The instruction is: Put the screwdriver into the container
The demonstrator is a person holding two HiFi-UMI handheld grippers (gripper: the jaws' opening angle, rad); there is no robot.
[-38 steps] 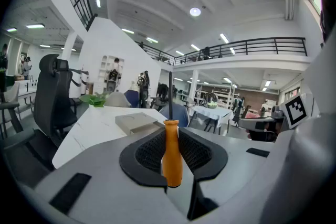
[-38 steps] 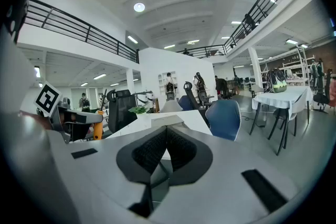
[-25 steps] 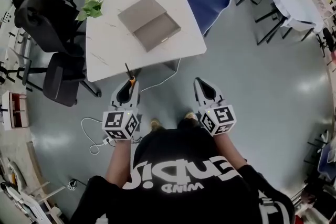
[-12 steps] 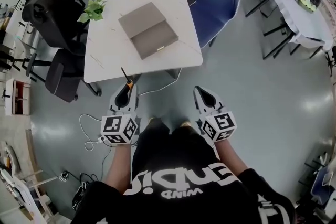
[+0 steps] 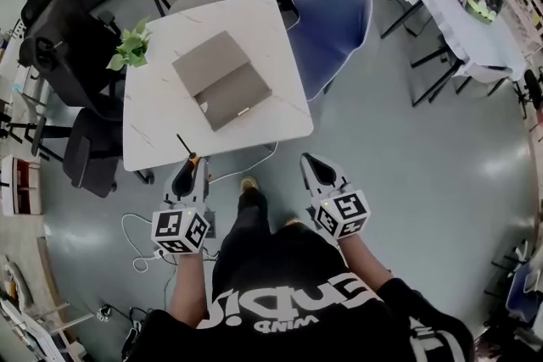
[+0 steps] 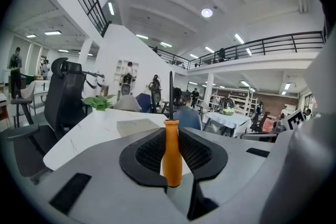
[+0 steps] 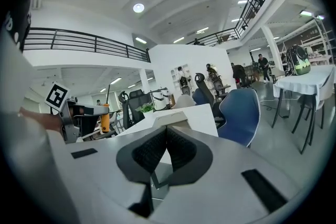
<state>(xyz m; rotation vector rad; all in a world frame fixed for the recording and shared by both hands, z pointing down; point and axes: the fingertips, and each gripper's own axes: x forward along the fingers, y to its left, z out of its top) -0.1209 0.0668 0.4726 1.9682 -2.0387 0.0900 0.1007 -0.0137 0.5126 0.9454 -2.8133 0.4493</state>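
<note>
In my left gripper (image 5: 189, 169) an orange-handled screwdriver (image 5: 187, 153) is clamped, its dark shaft pointing ahead over the near edge of the white table (image 5: 161, 127). In the left gripper view the handle (image 6: 171, 155) stands upright between the jaws of the left gripper (image 6: 172, 168). The container, a flat grey open box (image 5: 222, 80), lies mid-table, well ahead of both grippers. My right gripper (image 5: 309, 162) is shut on nothing, just off the table's near right corner. The right gripper (image 7: 165, 148) points at the box (image 7: 172, 118).
A small green plant (image 5: 129, 49) stands at the table's left edge. Black office chairs (image 5: 85, 157) sit to the left, a blue chair (image 5: 329, 17) at the right. Behind it stands a white-clothed table (image 5: 467, 30). A cable (image 5: 144, 225) lies on the floor by my left side.
The table has slid left and nearer in the head view and both grippers sit lower in it. The left gripper still holds the screwdriver; the right stays shut.
</note>
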